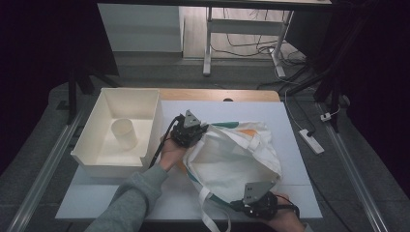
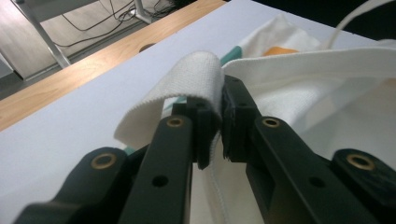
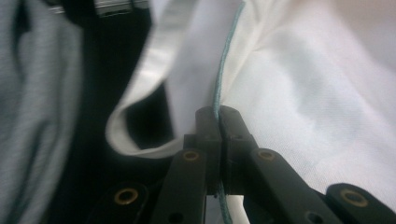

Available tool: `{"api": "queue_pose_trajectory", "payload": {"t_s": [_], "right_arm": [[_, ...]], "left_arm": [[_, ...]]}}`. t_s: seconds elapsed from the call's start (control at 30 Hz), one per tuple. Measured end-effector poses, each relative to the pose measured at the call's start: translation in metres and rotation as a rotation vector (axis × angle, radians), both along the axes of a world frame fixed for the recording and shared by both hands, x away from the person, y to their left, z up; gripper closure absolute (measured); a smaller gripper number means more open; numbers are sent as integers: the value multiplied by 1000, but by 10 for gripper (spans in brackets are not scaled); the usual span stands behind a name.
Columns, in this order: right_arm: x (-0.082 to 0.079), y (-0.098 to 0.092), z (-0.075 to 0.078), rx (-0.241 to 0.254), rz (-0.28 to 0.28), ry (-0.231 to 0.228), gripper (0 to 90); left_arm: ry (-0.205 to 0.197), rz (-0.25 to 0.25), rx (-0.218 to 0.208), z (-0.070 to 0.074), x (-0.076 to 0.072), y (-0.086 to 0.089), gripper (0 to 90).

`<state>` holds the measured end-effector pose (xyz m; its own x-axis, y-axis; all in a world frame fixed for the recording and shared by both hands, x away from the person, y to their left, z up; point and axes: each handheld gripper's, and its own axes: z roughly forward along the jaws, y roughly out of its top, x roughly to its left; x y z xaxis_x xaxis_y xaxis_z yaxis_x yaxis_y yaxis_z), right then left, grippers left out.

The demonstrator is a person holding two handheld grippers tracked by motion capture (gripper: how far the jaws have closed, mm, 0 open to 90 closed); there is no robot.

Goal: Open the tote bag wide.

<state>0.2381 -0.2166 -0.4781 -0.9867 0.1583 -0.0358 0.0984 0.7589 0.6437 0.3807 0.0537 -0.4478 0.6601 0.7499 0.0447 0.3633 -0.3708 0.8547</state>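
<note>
A person at a white table (image 1: 290, 121) is working a white canvas tote bag (image 1: 232, 159) with a hand-held gripper in each hand. The bag is lying on the right half of the tabletop, its mouth spread open toward the person and a teal and orange print showing at its far edge.

The left gripper (image 1: 189, 129) is sitting at the bag's upper left corner, just right of the tray, and in the left gripper view its jaws are pinching the bag's fabric where a woven handle strap (image 2: 187, 88) is looping up and over the jaw tips (image 2: 215, 128). The left hand (image 1: 170, 151) and a grey sleeve (image 1: 130, 200) are reaching in from the bottom of the high view.

The right gripper (image 1: 258, 203) is sitting at the bag's near right corner, close to the table's front edge. In the right gripper view its jaws are closing tight on the teal-stitched rim (image 3: 217, 84) of the bag, which is running straight up between the jaw tips (image 3: 217, 135), while a second strap (image 3: 154, 65) is curling away beside them.

A cream plastic tray (image 1: 89, 140) is standing on the left of the table, clear of the bag, with a pale cup (image 1: 124, 133) standing upright inside it
</note>
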Motion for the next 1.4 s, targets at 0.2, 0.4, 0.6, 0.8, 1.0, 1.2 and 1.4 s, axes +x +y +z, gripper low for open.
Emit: {"api": "queue_pose_trajectory", "payload": {"t_s": [0.2,0.4,0.6,0.8,1.0,1.2,1.4], "right_arm": [[-8,2,-3,-4,37,26,877],[-6,2,-5,6,33,-2,809],[-4,0,25,139,-43,-115,600],[16,-9,53,162,-268,-264,562],[38,-15,58,184,-429,-328,556],[55,-10,57,151,-479,-349,554],[75,0,54,75,-492,-329,585]], "left_arm": [[17,-1,-13,-1,2,2,819],[15,-18,5,-2,0,-2,818],[20,-30,4,-2,0,-1,817],[22,-34,8,-1,-1,-1,817],[24,-40,5,-2,-1,-1,816],[26,-44,5,-2,-1,0,816],[22,-50,7,-2,-2,-1,816]]}}
